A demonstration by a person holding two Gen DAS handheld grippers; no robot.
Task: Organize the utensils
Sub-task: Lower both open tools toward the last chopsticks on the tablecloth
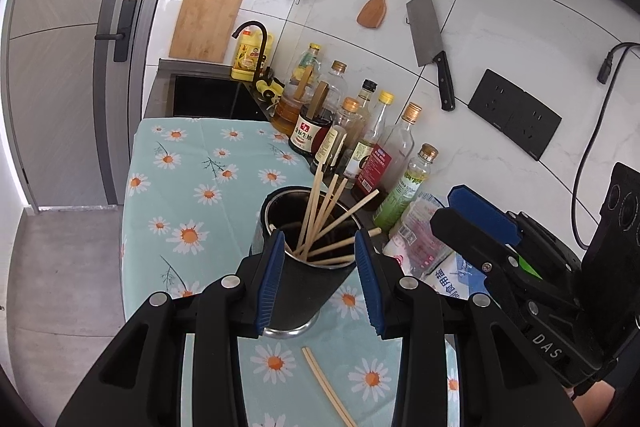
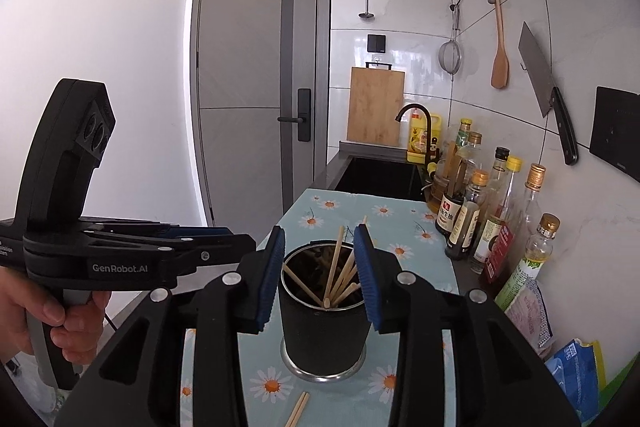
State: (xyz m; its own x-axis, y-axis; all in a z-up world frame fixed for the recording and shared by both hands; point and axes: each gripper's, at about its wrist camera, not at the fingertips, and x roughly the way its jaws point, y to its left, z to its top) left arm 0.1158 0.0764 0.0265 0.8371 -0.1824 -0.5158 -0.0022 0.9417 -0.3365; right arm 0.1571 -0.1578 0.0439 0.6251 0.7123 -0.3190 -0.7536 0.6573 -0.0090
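A black cup with a steel rim (image 1: 298,291) (image 2: 324,335) stands on the daisy tablecloth (image 1: 192,187) (image 2: 352,211) and holds several wooden chopsticks (image 1: 320,223) (image 2: 340,275). One pair of chopsticks (image 1: 326,385) (image 2: 298,409) lies on the cloth in front of the cup. My left gripper (image 1: 320,275) is open and empty, its blue pads either side of the cup, above it. My right gripper (image 2: 322,275) is also open and empty above the cup. Each gripper shows in the other's view, the right (image 1: 480,223) and the left (image 2: 224,233).
Several oil and sauce bottles (image 1: 360,143) (image 2: 480,223) line the tiled wall at the right. Plastic bags (image 1: 424,239) (image 2: 572,363) lie near them. A sink (image 1: 208,99) (image 2: 380,175), a tap and a cutting board stand beyond the cloth. A cleaver (image 1: 432,47) and a spatula hang on the wall.
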